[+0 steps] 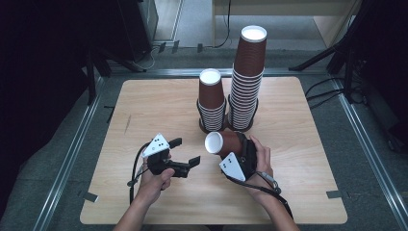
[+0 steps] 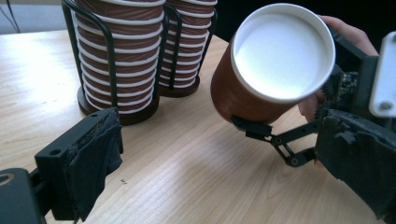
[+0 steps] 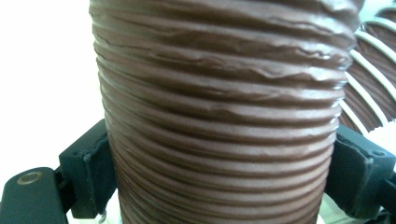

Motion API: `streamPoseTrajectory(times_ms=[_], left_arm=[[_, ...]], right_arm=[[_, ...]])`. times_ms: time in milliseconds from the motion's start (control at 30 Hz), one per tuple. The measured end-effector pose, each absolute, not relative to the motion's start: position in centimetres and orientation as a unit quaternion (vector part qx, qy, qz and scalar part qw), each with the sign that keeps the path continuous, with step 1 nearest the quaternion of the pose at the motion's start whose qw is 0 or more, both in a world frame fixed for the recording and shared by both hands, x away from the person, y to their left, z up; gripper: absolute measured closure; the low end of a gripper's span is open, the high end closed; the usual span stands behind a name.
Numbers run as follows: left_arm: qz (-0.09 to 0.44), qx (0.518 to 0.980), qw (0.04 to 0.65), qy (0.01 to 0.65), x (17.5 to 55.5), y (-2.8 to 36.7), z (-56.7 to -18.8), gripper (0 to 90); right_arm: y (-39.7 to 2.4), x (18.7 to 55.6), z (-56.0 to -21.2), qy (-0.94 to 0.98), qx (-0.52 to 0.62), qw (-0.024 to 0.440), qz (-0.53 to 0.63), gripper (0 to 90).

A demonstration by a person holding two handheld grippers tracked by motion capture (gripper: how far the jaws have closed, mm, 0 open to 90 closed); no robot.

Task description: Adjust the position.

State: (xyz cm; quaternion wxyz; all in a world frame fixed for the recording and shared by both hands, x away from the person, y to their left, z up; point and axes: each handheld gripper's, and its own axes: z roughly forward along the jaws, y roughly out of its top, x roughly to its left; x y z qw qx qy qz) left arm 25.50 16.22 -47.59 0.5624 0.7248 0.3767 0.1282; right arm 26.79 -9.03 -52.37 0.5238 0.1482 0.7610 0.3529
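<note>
One brown cup (image 1: 223, 143) sits clamped sideways in the right gripper (image 1: 239, 144).

Brown ribbed cup (image 1: 226, 143) with white inside; black claws; pale wood table (image 1: 159, 110).

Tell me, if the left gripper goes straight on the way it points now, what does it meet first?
Probably the brown paper cup held by the right gripper, though depth is unclear. The left gripper is open, pointing toward it across bare table.
</note>
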Motion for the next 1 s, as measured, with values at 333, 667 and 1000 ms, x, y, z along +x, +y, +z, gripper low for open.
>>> streamPoseTrajectory(times_ms=[333,667,1000], left_arm=[[0.107,0.733,0.567,0.360,25.3,15.7,-47.3,1.2],[0.098,0.744,0.559,0.352,25.3,15.0,-47.5,1.3],[0.094,0.747,0.556,0.352,25.2,14.5,-47.6,2.0]], right_arm=[[-8.0,26.3,-52.6,0.767,0.121,0.526,0.347,11.0],[-7.3,25.9,-52.5,0.771,0.105,0.523,0.346,10.9],[-6.7,25.5,-52.6,0.779,0.087,0.518,0.342,10.9]])
